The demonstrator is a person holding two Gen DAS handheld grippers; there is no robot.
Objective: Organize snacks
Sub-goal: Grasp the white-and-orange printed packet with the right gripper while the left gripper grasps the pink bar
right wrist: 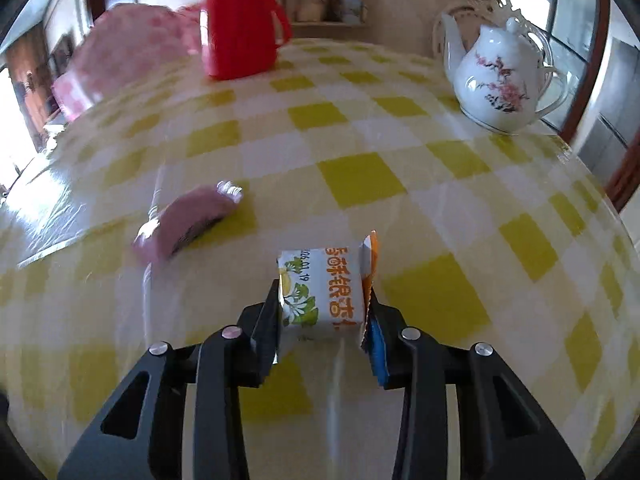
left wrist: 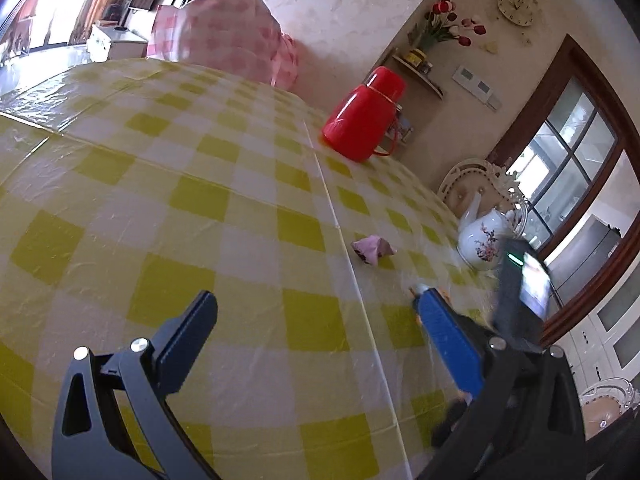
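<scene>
Glossy yellow-and-white checked tablecloth (right wrist: 360, 184), creased under a clear film, covers the table; the right gripper (right wrist: 324, 300) is clamped on a blocky white snack packet (right wrist: 320, 288) with orange print and crimped ends; a soft pink wrapped snack (right wrist: 188, 220) lies just left of it; the left gripper (left wrist: 316, 312) stands apart, nothing between its fingers; a red plastic flask (right wrist: 236, 28) and a rounded porcelain teapot (right wrist: 496, 84) stand behind.

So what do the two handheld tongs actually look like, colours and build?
Both tongs are matte black, built from flat linkage arms with triangular cut-outs and round silver pivot bolts. Each pair has flat rectangular fingers: one finger black, the other finger faced with a bright blue pad. No cables or sleeves show.
</scene>
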